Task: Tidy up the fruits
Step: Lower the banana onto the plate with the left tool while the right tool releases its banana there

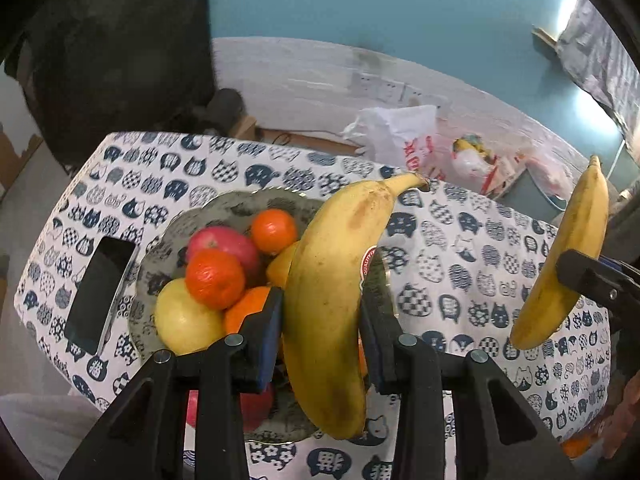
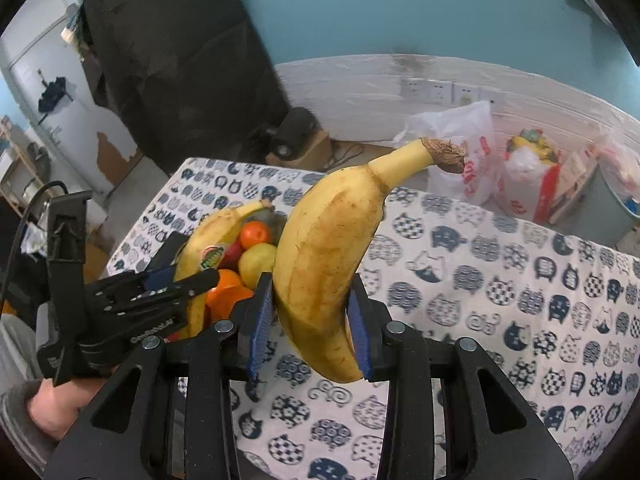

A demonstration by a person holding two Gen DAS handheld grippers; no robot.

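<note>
My left gripper (image 1: 320, 336) is shut on a stickered banana (image 1: 332, 280), held upright over the fruit bowl (image 1: 160, 240). The bowl holds two tangerines (image 1: 215, 279), a red apple (image 1: 224, 240), a yellow pear (image 1: 184, 316) and an orange. My right gripper (image 2: 312, 328) is shut on a second banana (image 2: 320, 264), held above the cat-print tablecloth to the right of the bowl. The left gripper (image 2: 160, 284) with its banana (image 2: 208, 248) also shows in the right wrist view, and the right-held banana (image 1: 568, 256) shows at the right of the left wrist view.
A black phone (image 1: 100, 292) lies on the tablecloth (image 2: 500, 300) left of the bowl. Plastic bags (image 2: 460, 148) and clutter sit on the floor behind the table, by a white wall with sockets. A dark cabinet stands at the back left.
</note>
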